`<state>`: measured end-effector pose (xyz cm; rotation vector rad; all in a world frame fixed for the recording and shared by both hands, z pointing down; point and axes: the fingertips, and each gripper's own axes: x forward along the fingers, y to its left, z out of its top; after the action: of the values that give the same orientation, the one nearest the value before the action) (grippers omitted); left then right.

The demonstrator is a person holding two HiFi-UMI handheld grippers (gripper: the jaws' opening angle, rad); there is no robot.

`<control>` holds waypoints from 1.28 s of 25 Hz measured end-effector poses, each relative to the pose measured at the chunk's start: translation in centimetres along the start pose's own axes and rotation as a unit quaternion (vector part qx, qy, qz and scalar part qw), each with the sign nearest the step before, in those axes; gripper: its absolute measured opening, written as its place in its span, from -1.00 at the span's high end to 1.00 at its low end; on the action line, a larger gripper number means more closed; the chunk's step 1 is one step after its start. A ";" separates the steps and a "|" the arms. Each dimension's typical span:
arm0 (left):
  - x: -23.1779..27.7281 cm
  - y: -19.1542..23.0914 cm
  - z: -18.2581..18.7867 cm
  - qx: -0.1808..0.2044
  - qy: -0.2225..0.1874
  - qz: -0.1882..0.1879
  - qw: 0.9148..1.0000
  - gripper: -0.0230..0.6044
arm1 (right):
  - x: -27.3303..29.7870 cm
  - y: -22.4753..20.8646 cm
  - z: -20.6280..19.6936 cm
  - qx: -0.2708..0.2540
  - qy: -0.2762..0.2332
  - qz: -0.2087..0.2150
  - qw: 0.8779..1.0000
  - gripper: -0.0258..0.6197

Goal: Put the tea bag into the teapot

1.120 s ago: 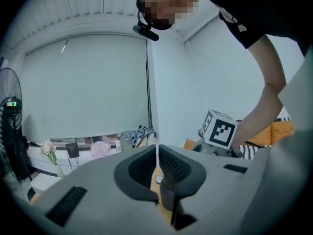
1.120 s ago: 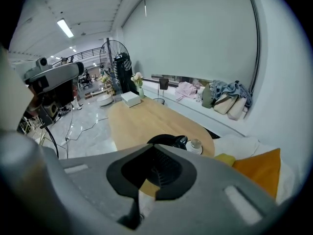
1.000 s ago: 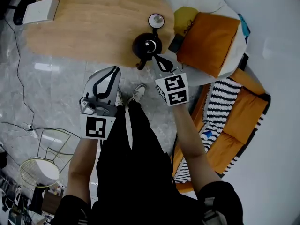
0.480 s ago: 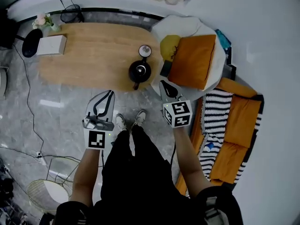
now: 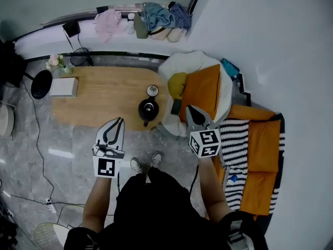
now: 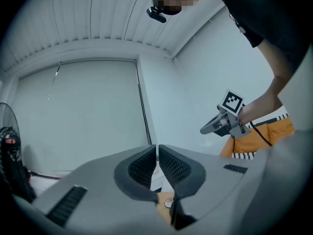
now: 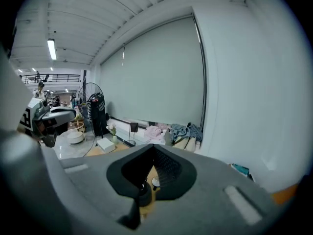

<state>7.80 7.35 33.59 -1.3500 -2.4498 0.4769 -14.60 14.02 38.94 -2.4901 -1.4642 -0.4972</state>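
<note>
A black teapot [image 5: 148, 110] stands near the right end of an oval wooden table [image 5: 99, 95], with a small white round dish [image 5: 152, 90] just behind it. I cannot make out a tea bag. My left gripper [image 5: 120, 120] hangs over the floor in front of the table, shut and holding nothing. My right gripper [image 5: 188, 108] hovers to the right of the teapot over the beanbag's edge, shut and holding nothing too. In the right gripper view the teapot [image 7: 143, 192] and dish [image 7: 155, 182] show behind the touching jaws [image 7: 153, 147]. The left gripper view has its jaws [image 6: 157, 148] closed, raised toward the wall.
A white box [image 5: 64, 87] and flowers [image 5: 54, 61] sit at the table's left end. A white beanbag [image 5: 195, 66] with an orange cushion [image 5: 203, 90] stands right of the table, then a striped orange sofa [image 5: 260, 139]. Clothes [image 5: 156, 17] lie along the wall. Cables cross the floor.
The head view has pulled back and up, so the table looks smaller. Both grippers came away from the table; the right one, beside the teapot a second ago, now stands apart from it.
</note>
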 end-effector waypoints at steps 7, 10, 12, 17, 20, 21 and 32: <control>-0.5 1.3 4.0 0.027 -0.038 0.016 0.999 0.86 | -5.1 -2.8 4.1 -0.016 -0.052 -0.029 0.998 0.91; -1.3 2.6 4.7 -0.083 -0.067 0.057 0.993 0.86 | -7.0 -3.6 5.8 -0.013 -0.080 -0.038 0.996 0.91; -1.9 3.3 4.8 -0.150 -0.077 0.082 0.982 0.86 | -8.3 -4.1 6.9 -0.014 -0.098 -0.044 0.994 0.91; -2.9 4.2 5.3 -0.162 -0.074 0.090 0.980 0.86 | -10.8 -4.3 9.9 -0.035 -0.142 -0.049 0.988 0.91; -3.2 4.3 6.0 -0.172 -0.082 0.094 0.977 0.86 | -12.9 -3.7 10.8 -0.043 -0.164 -0.051 0.984 0.91; -3.2 4.3 6.2 -0.175 -0.081 0.095 0.977 0.86 | -13.7 -3.6 10.8 -0.043 -0.170 -0.052 0.983 0.91; -3.5 5.0 6.3 -0.157 -0.069 0.100 0.980 0.86 | -17.1 -2.4 9.9 -0.014 -0.194 -0.073 0.978 0.91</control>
<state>10.74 6.00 25.45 -1.7562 -2.5969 0.2406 -22.58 4.80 23.19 -2.6189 -1.7976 -0.0509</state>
